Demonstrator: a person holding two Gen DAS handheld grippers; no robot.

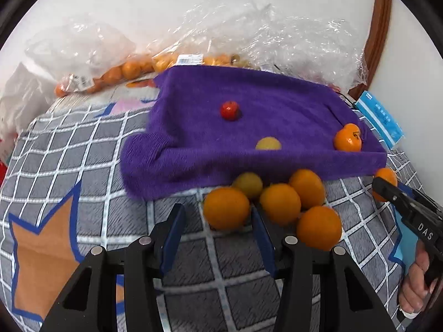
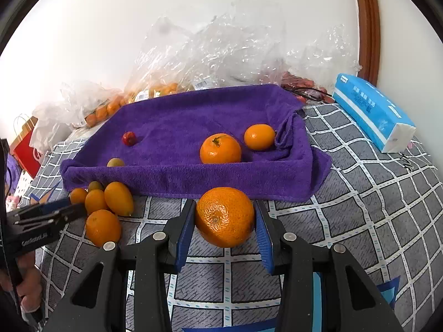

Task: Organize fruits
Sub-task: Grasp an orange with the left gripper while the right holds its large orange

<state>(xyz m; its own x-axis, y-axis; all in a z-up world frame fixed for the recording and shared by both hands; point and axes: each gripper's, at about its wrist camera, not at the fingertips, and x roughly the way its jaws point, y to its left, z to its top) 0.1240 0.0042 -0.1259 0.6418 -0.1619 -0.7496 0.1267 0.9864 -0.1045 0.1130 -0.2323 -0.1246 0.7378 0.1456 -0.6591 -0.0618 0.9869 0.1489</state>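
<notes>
Right wrist: right gripper (image 2: 225,218) fingers clamp orange (image 2: 224,217), stem-dimple facing camera

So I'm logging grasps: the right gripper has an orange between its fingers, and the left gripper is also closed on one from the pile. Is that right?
Not quite. The right gripper does hold the orange, but the left gripper is open and holds nothing; the nearest orange of the pile lies just beyond its fingertips. The left wrist view shows it.
</notes>
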